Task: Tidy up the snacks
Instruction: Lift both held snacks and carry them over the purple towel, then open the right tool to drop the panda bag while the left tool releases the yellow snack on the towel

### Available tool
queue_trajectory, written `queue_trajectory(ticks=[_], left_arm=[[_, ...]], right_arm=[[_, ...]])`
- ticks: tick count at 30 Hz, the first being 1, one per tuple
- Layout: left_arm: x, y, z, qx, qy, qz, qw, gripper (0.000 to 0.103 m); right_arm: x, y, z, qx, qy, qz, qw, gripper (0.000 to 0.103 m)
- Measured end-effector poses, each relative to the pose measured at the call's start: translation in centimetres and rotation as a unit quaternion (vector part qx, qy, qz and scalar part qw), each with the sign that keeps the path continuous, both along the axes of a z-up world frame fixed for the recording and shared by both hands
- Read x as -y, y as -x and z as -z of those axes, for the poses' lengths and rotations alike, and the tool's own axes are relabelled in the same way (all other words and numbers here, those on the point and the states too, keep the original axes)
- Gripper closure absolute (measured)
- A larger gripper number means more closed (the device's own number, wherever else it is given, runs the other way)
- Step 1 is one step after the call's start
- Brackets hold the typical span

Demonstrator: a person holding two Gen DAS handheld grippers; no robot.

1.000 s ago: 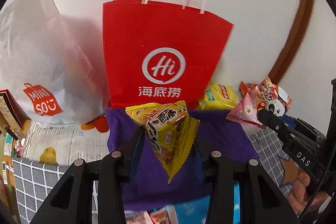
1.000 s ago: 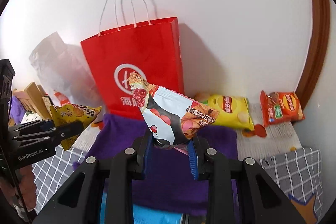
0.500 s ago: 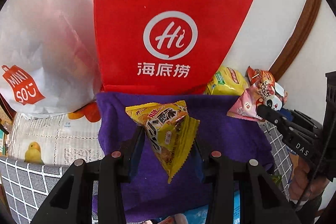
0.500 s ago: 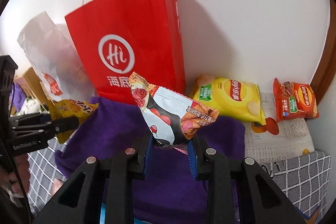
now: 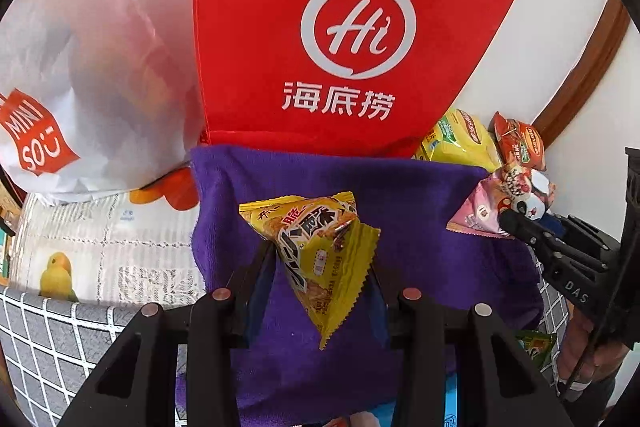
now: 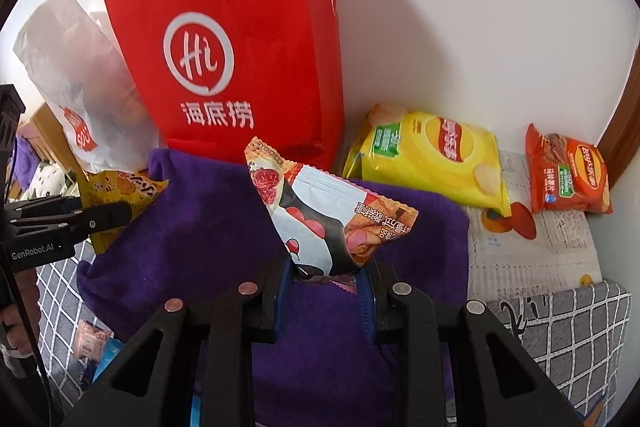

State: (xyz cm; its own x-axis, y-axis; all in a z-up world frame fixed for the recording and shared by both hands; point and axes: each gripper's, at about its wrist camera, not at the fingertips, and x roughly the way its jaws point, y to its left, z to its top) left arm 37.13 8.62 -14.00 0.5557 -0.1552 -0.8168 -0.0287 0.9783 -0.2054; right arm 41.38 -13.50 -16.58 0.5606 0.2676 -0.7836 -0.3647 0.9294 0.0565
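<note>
My left gripper (image 5: 320, 267) is shut on a small yellow snack packet (image 5: 316, 251) and holds it above the purple cloth (image 5: 420, 211), in front of the red paper bag (image 5: 340, 27). My right gripper (image 6: 326, 267) is shut on a white, pink and orange snack packet (image 6: 328, 219), held over the same purple cloth (image 6: 192, 227). The red paper bag (image 6: 240, 47) stands against the wall behind it. In the right wrist view the left gripper (image 6: 120, 213) with its yellow packet (image 6: 120, 191) shows at the left. In the left wrist view the right gripper (image 5: 512, 223) with its packet (image 5: 500, 203) shows at the right.
A white Miniso bag (image 5: 80, 67) leans left of the red bag. A yellow chip bag (image 6: 432, 155) and an orange chip bag (image 6: 568, 171) lie by the wall at the right. A grey checked mat (image 6: 568, 331) and printed paper (image 5: 100, 235) cover the surface. Small packets (image 6: 90, 343) lie at lower left.
Both grippers have moved forward and down toward the red bag and purple cloth, each still holding its packet. The bag now fills more of both views.
</note>
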Motion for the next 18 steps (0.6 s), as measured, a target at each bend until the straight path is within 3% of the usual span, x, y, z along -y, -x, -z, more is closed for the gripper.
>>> queue_trajectory(ticks=[18], left_arm=[[0.1,-0.3,1.7,-0.027,-0.006,0.0,0.9996,0.063]], right_arm=[[-1.0,-0.4,1.9,-0.037,0.04,-0.012,0.998,0.074]])
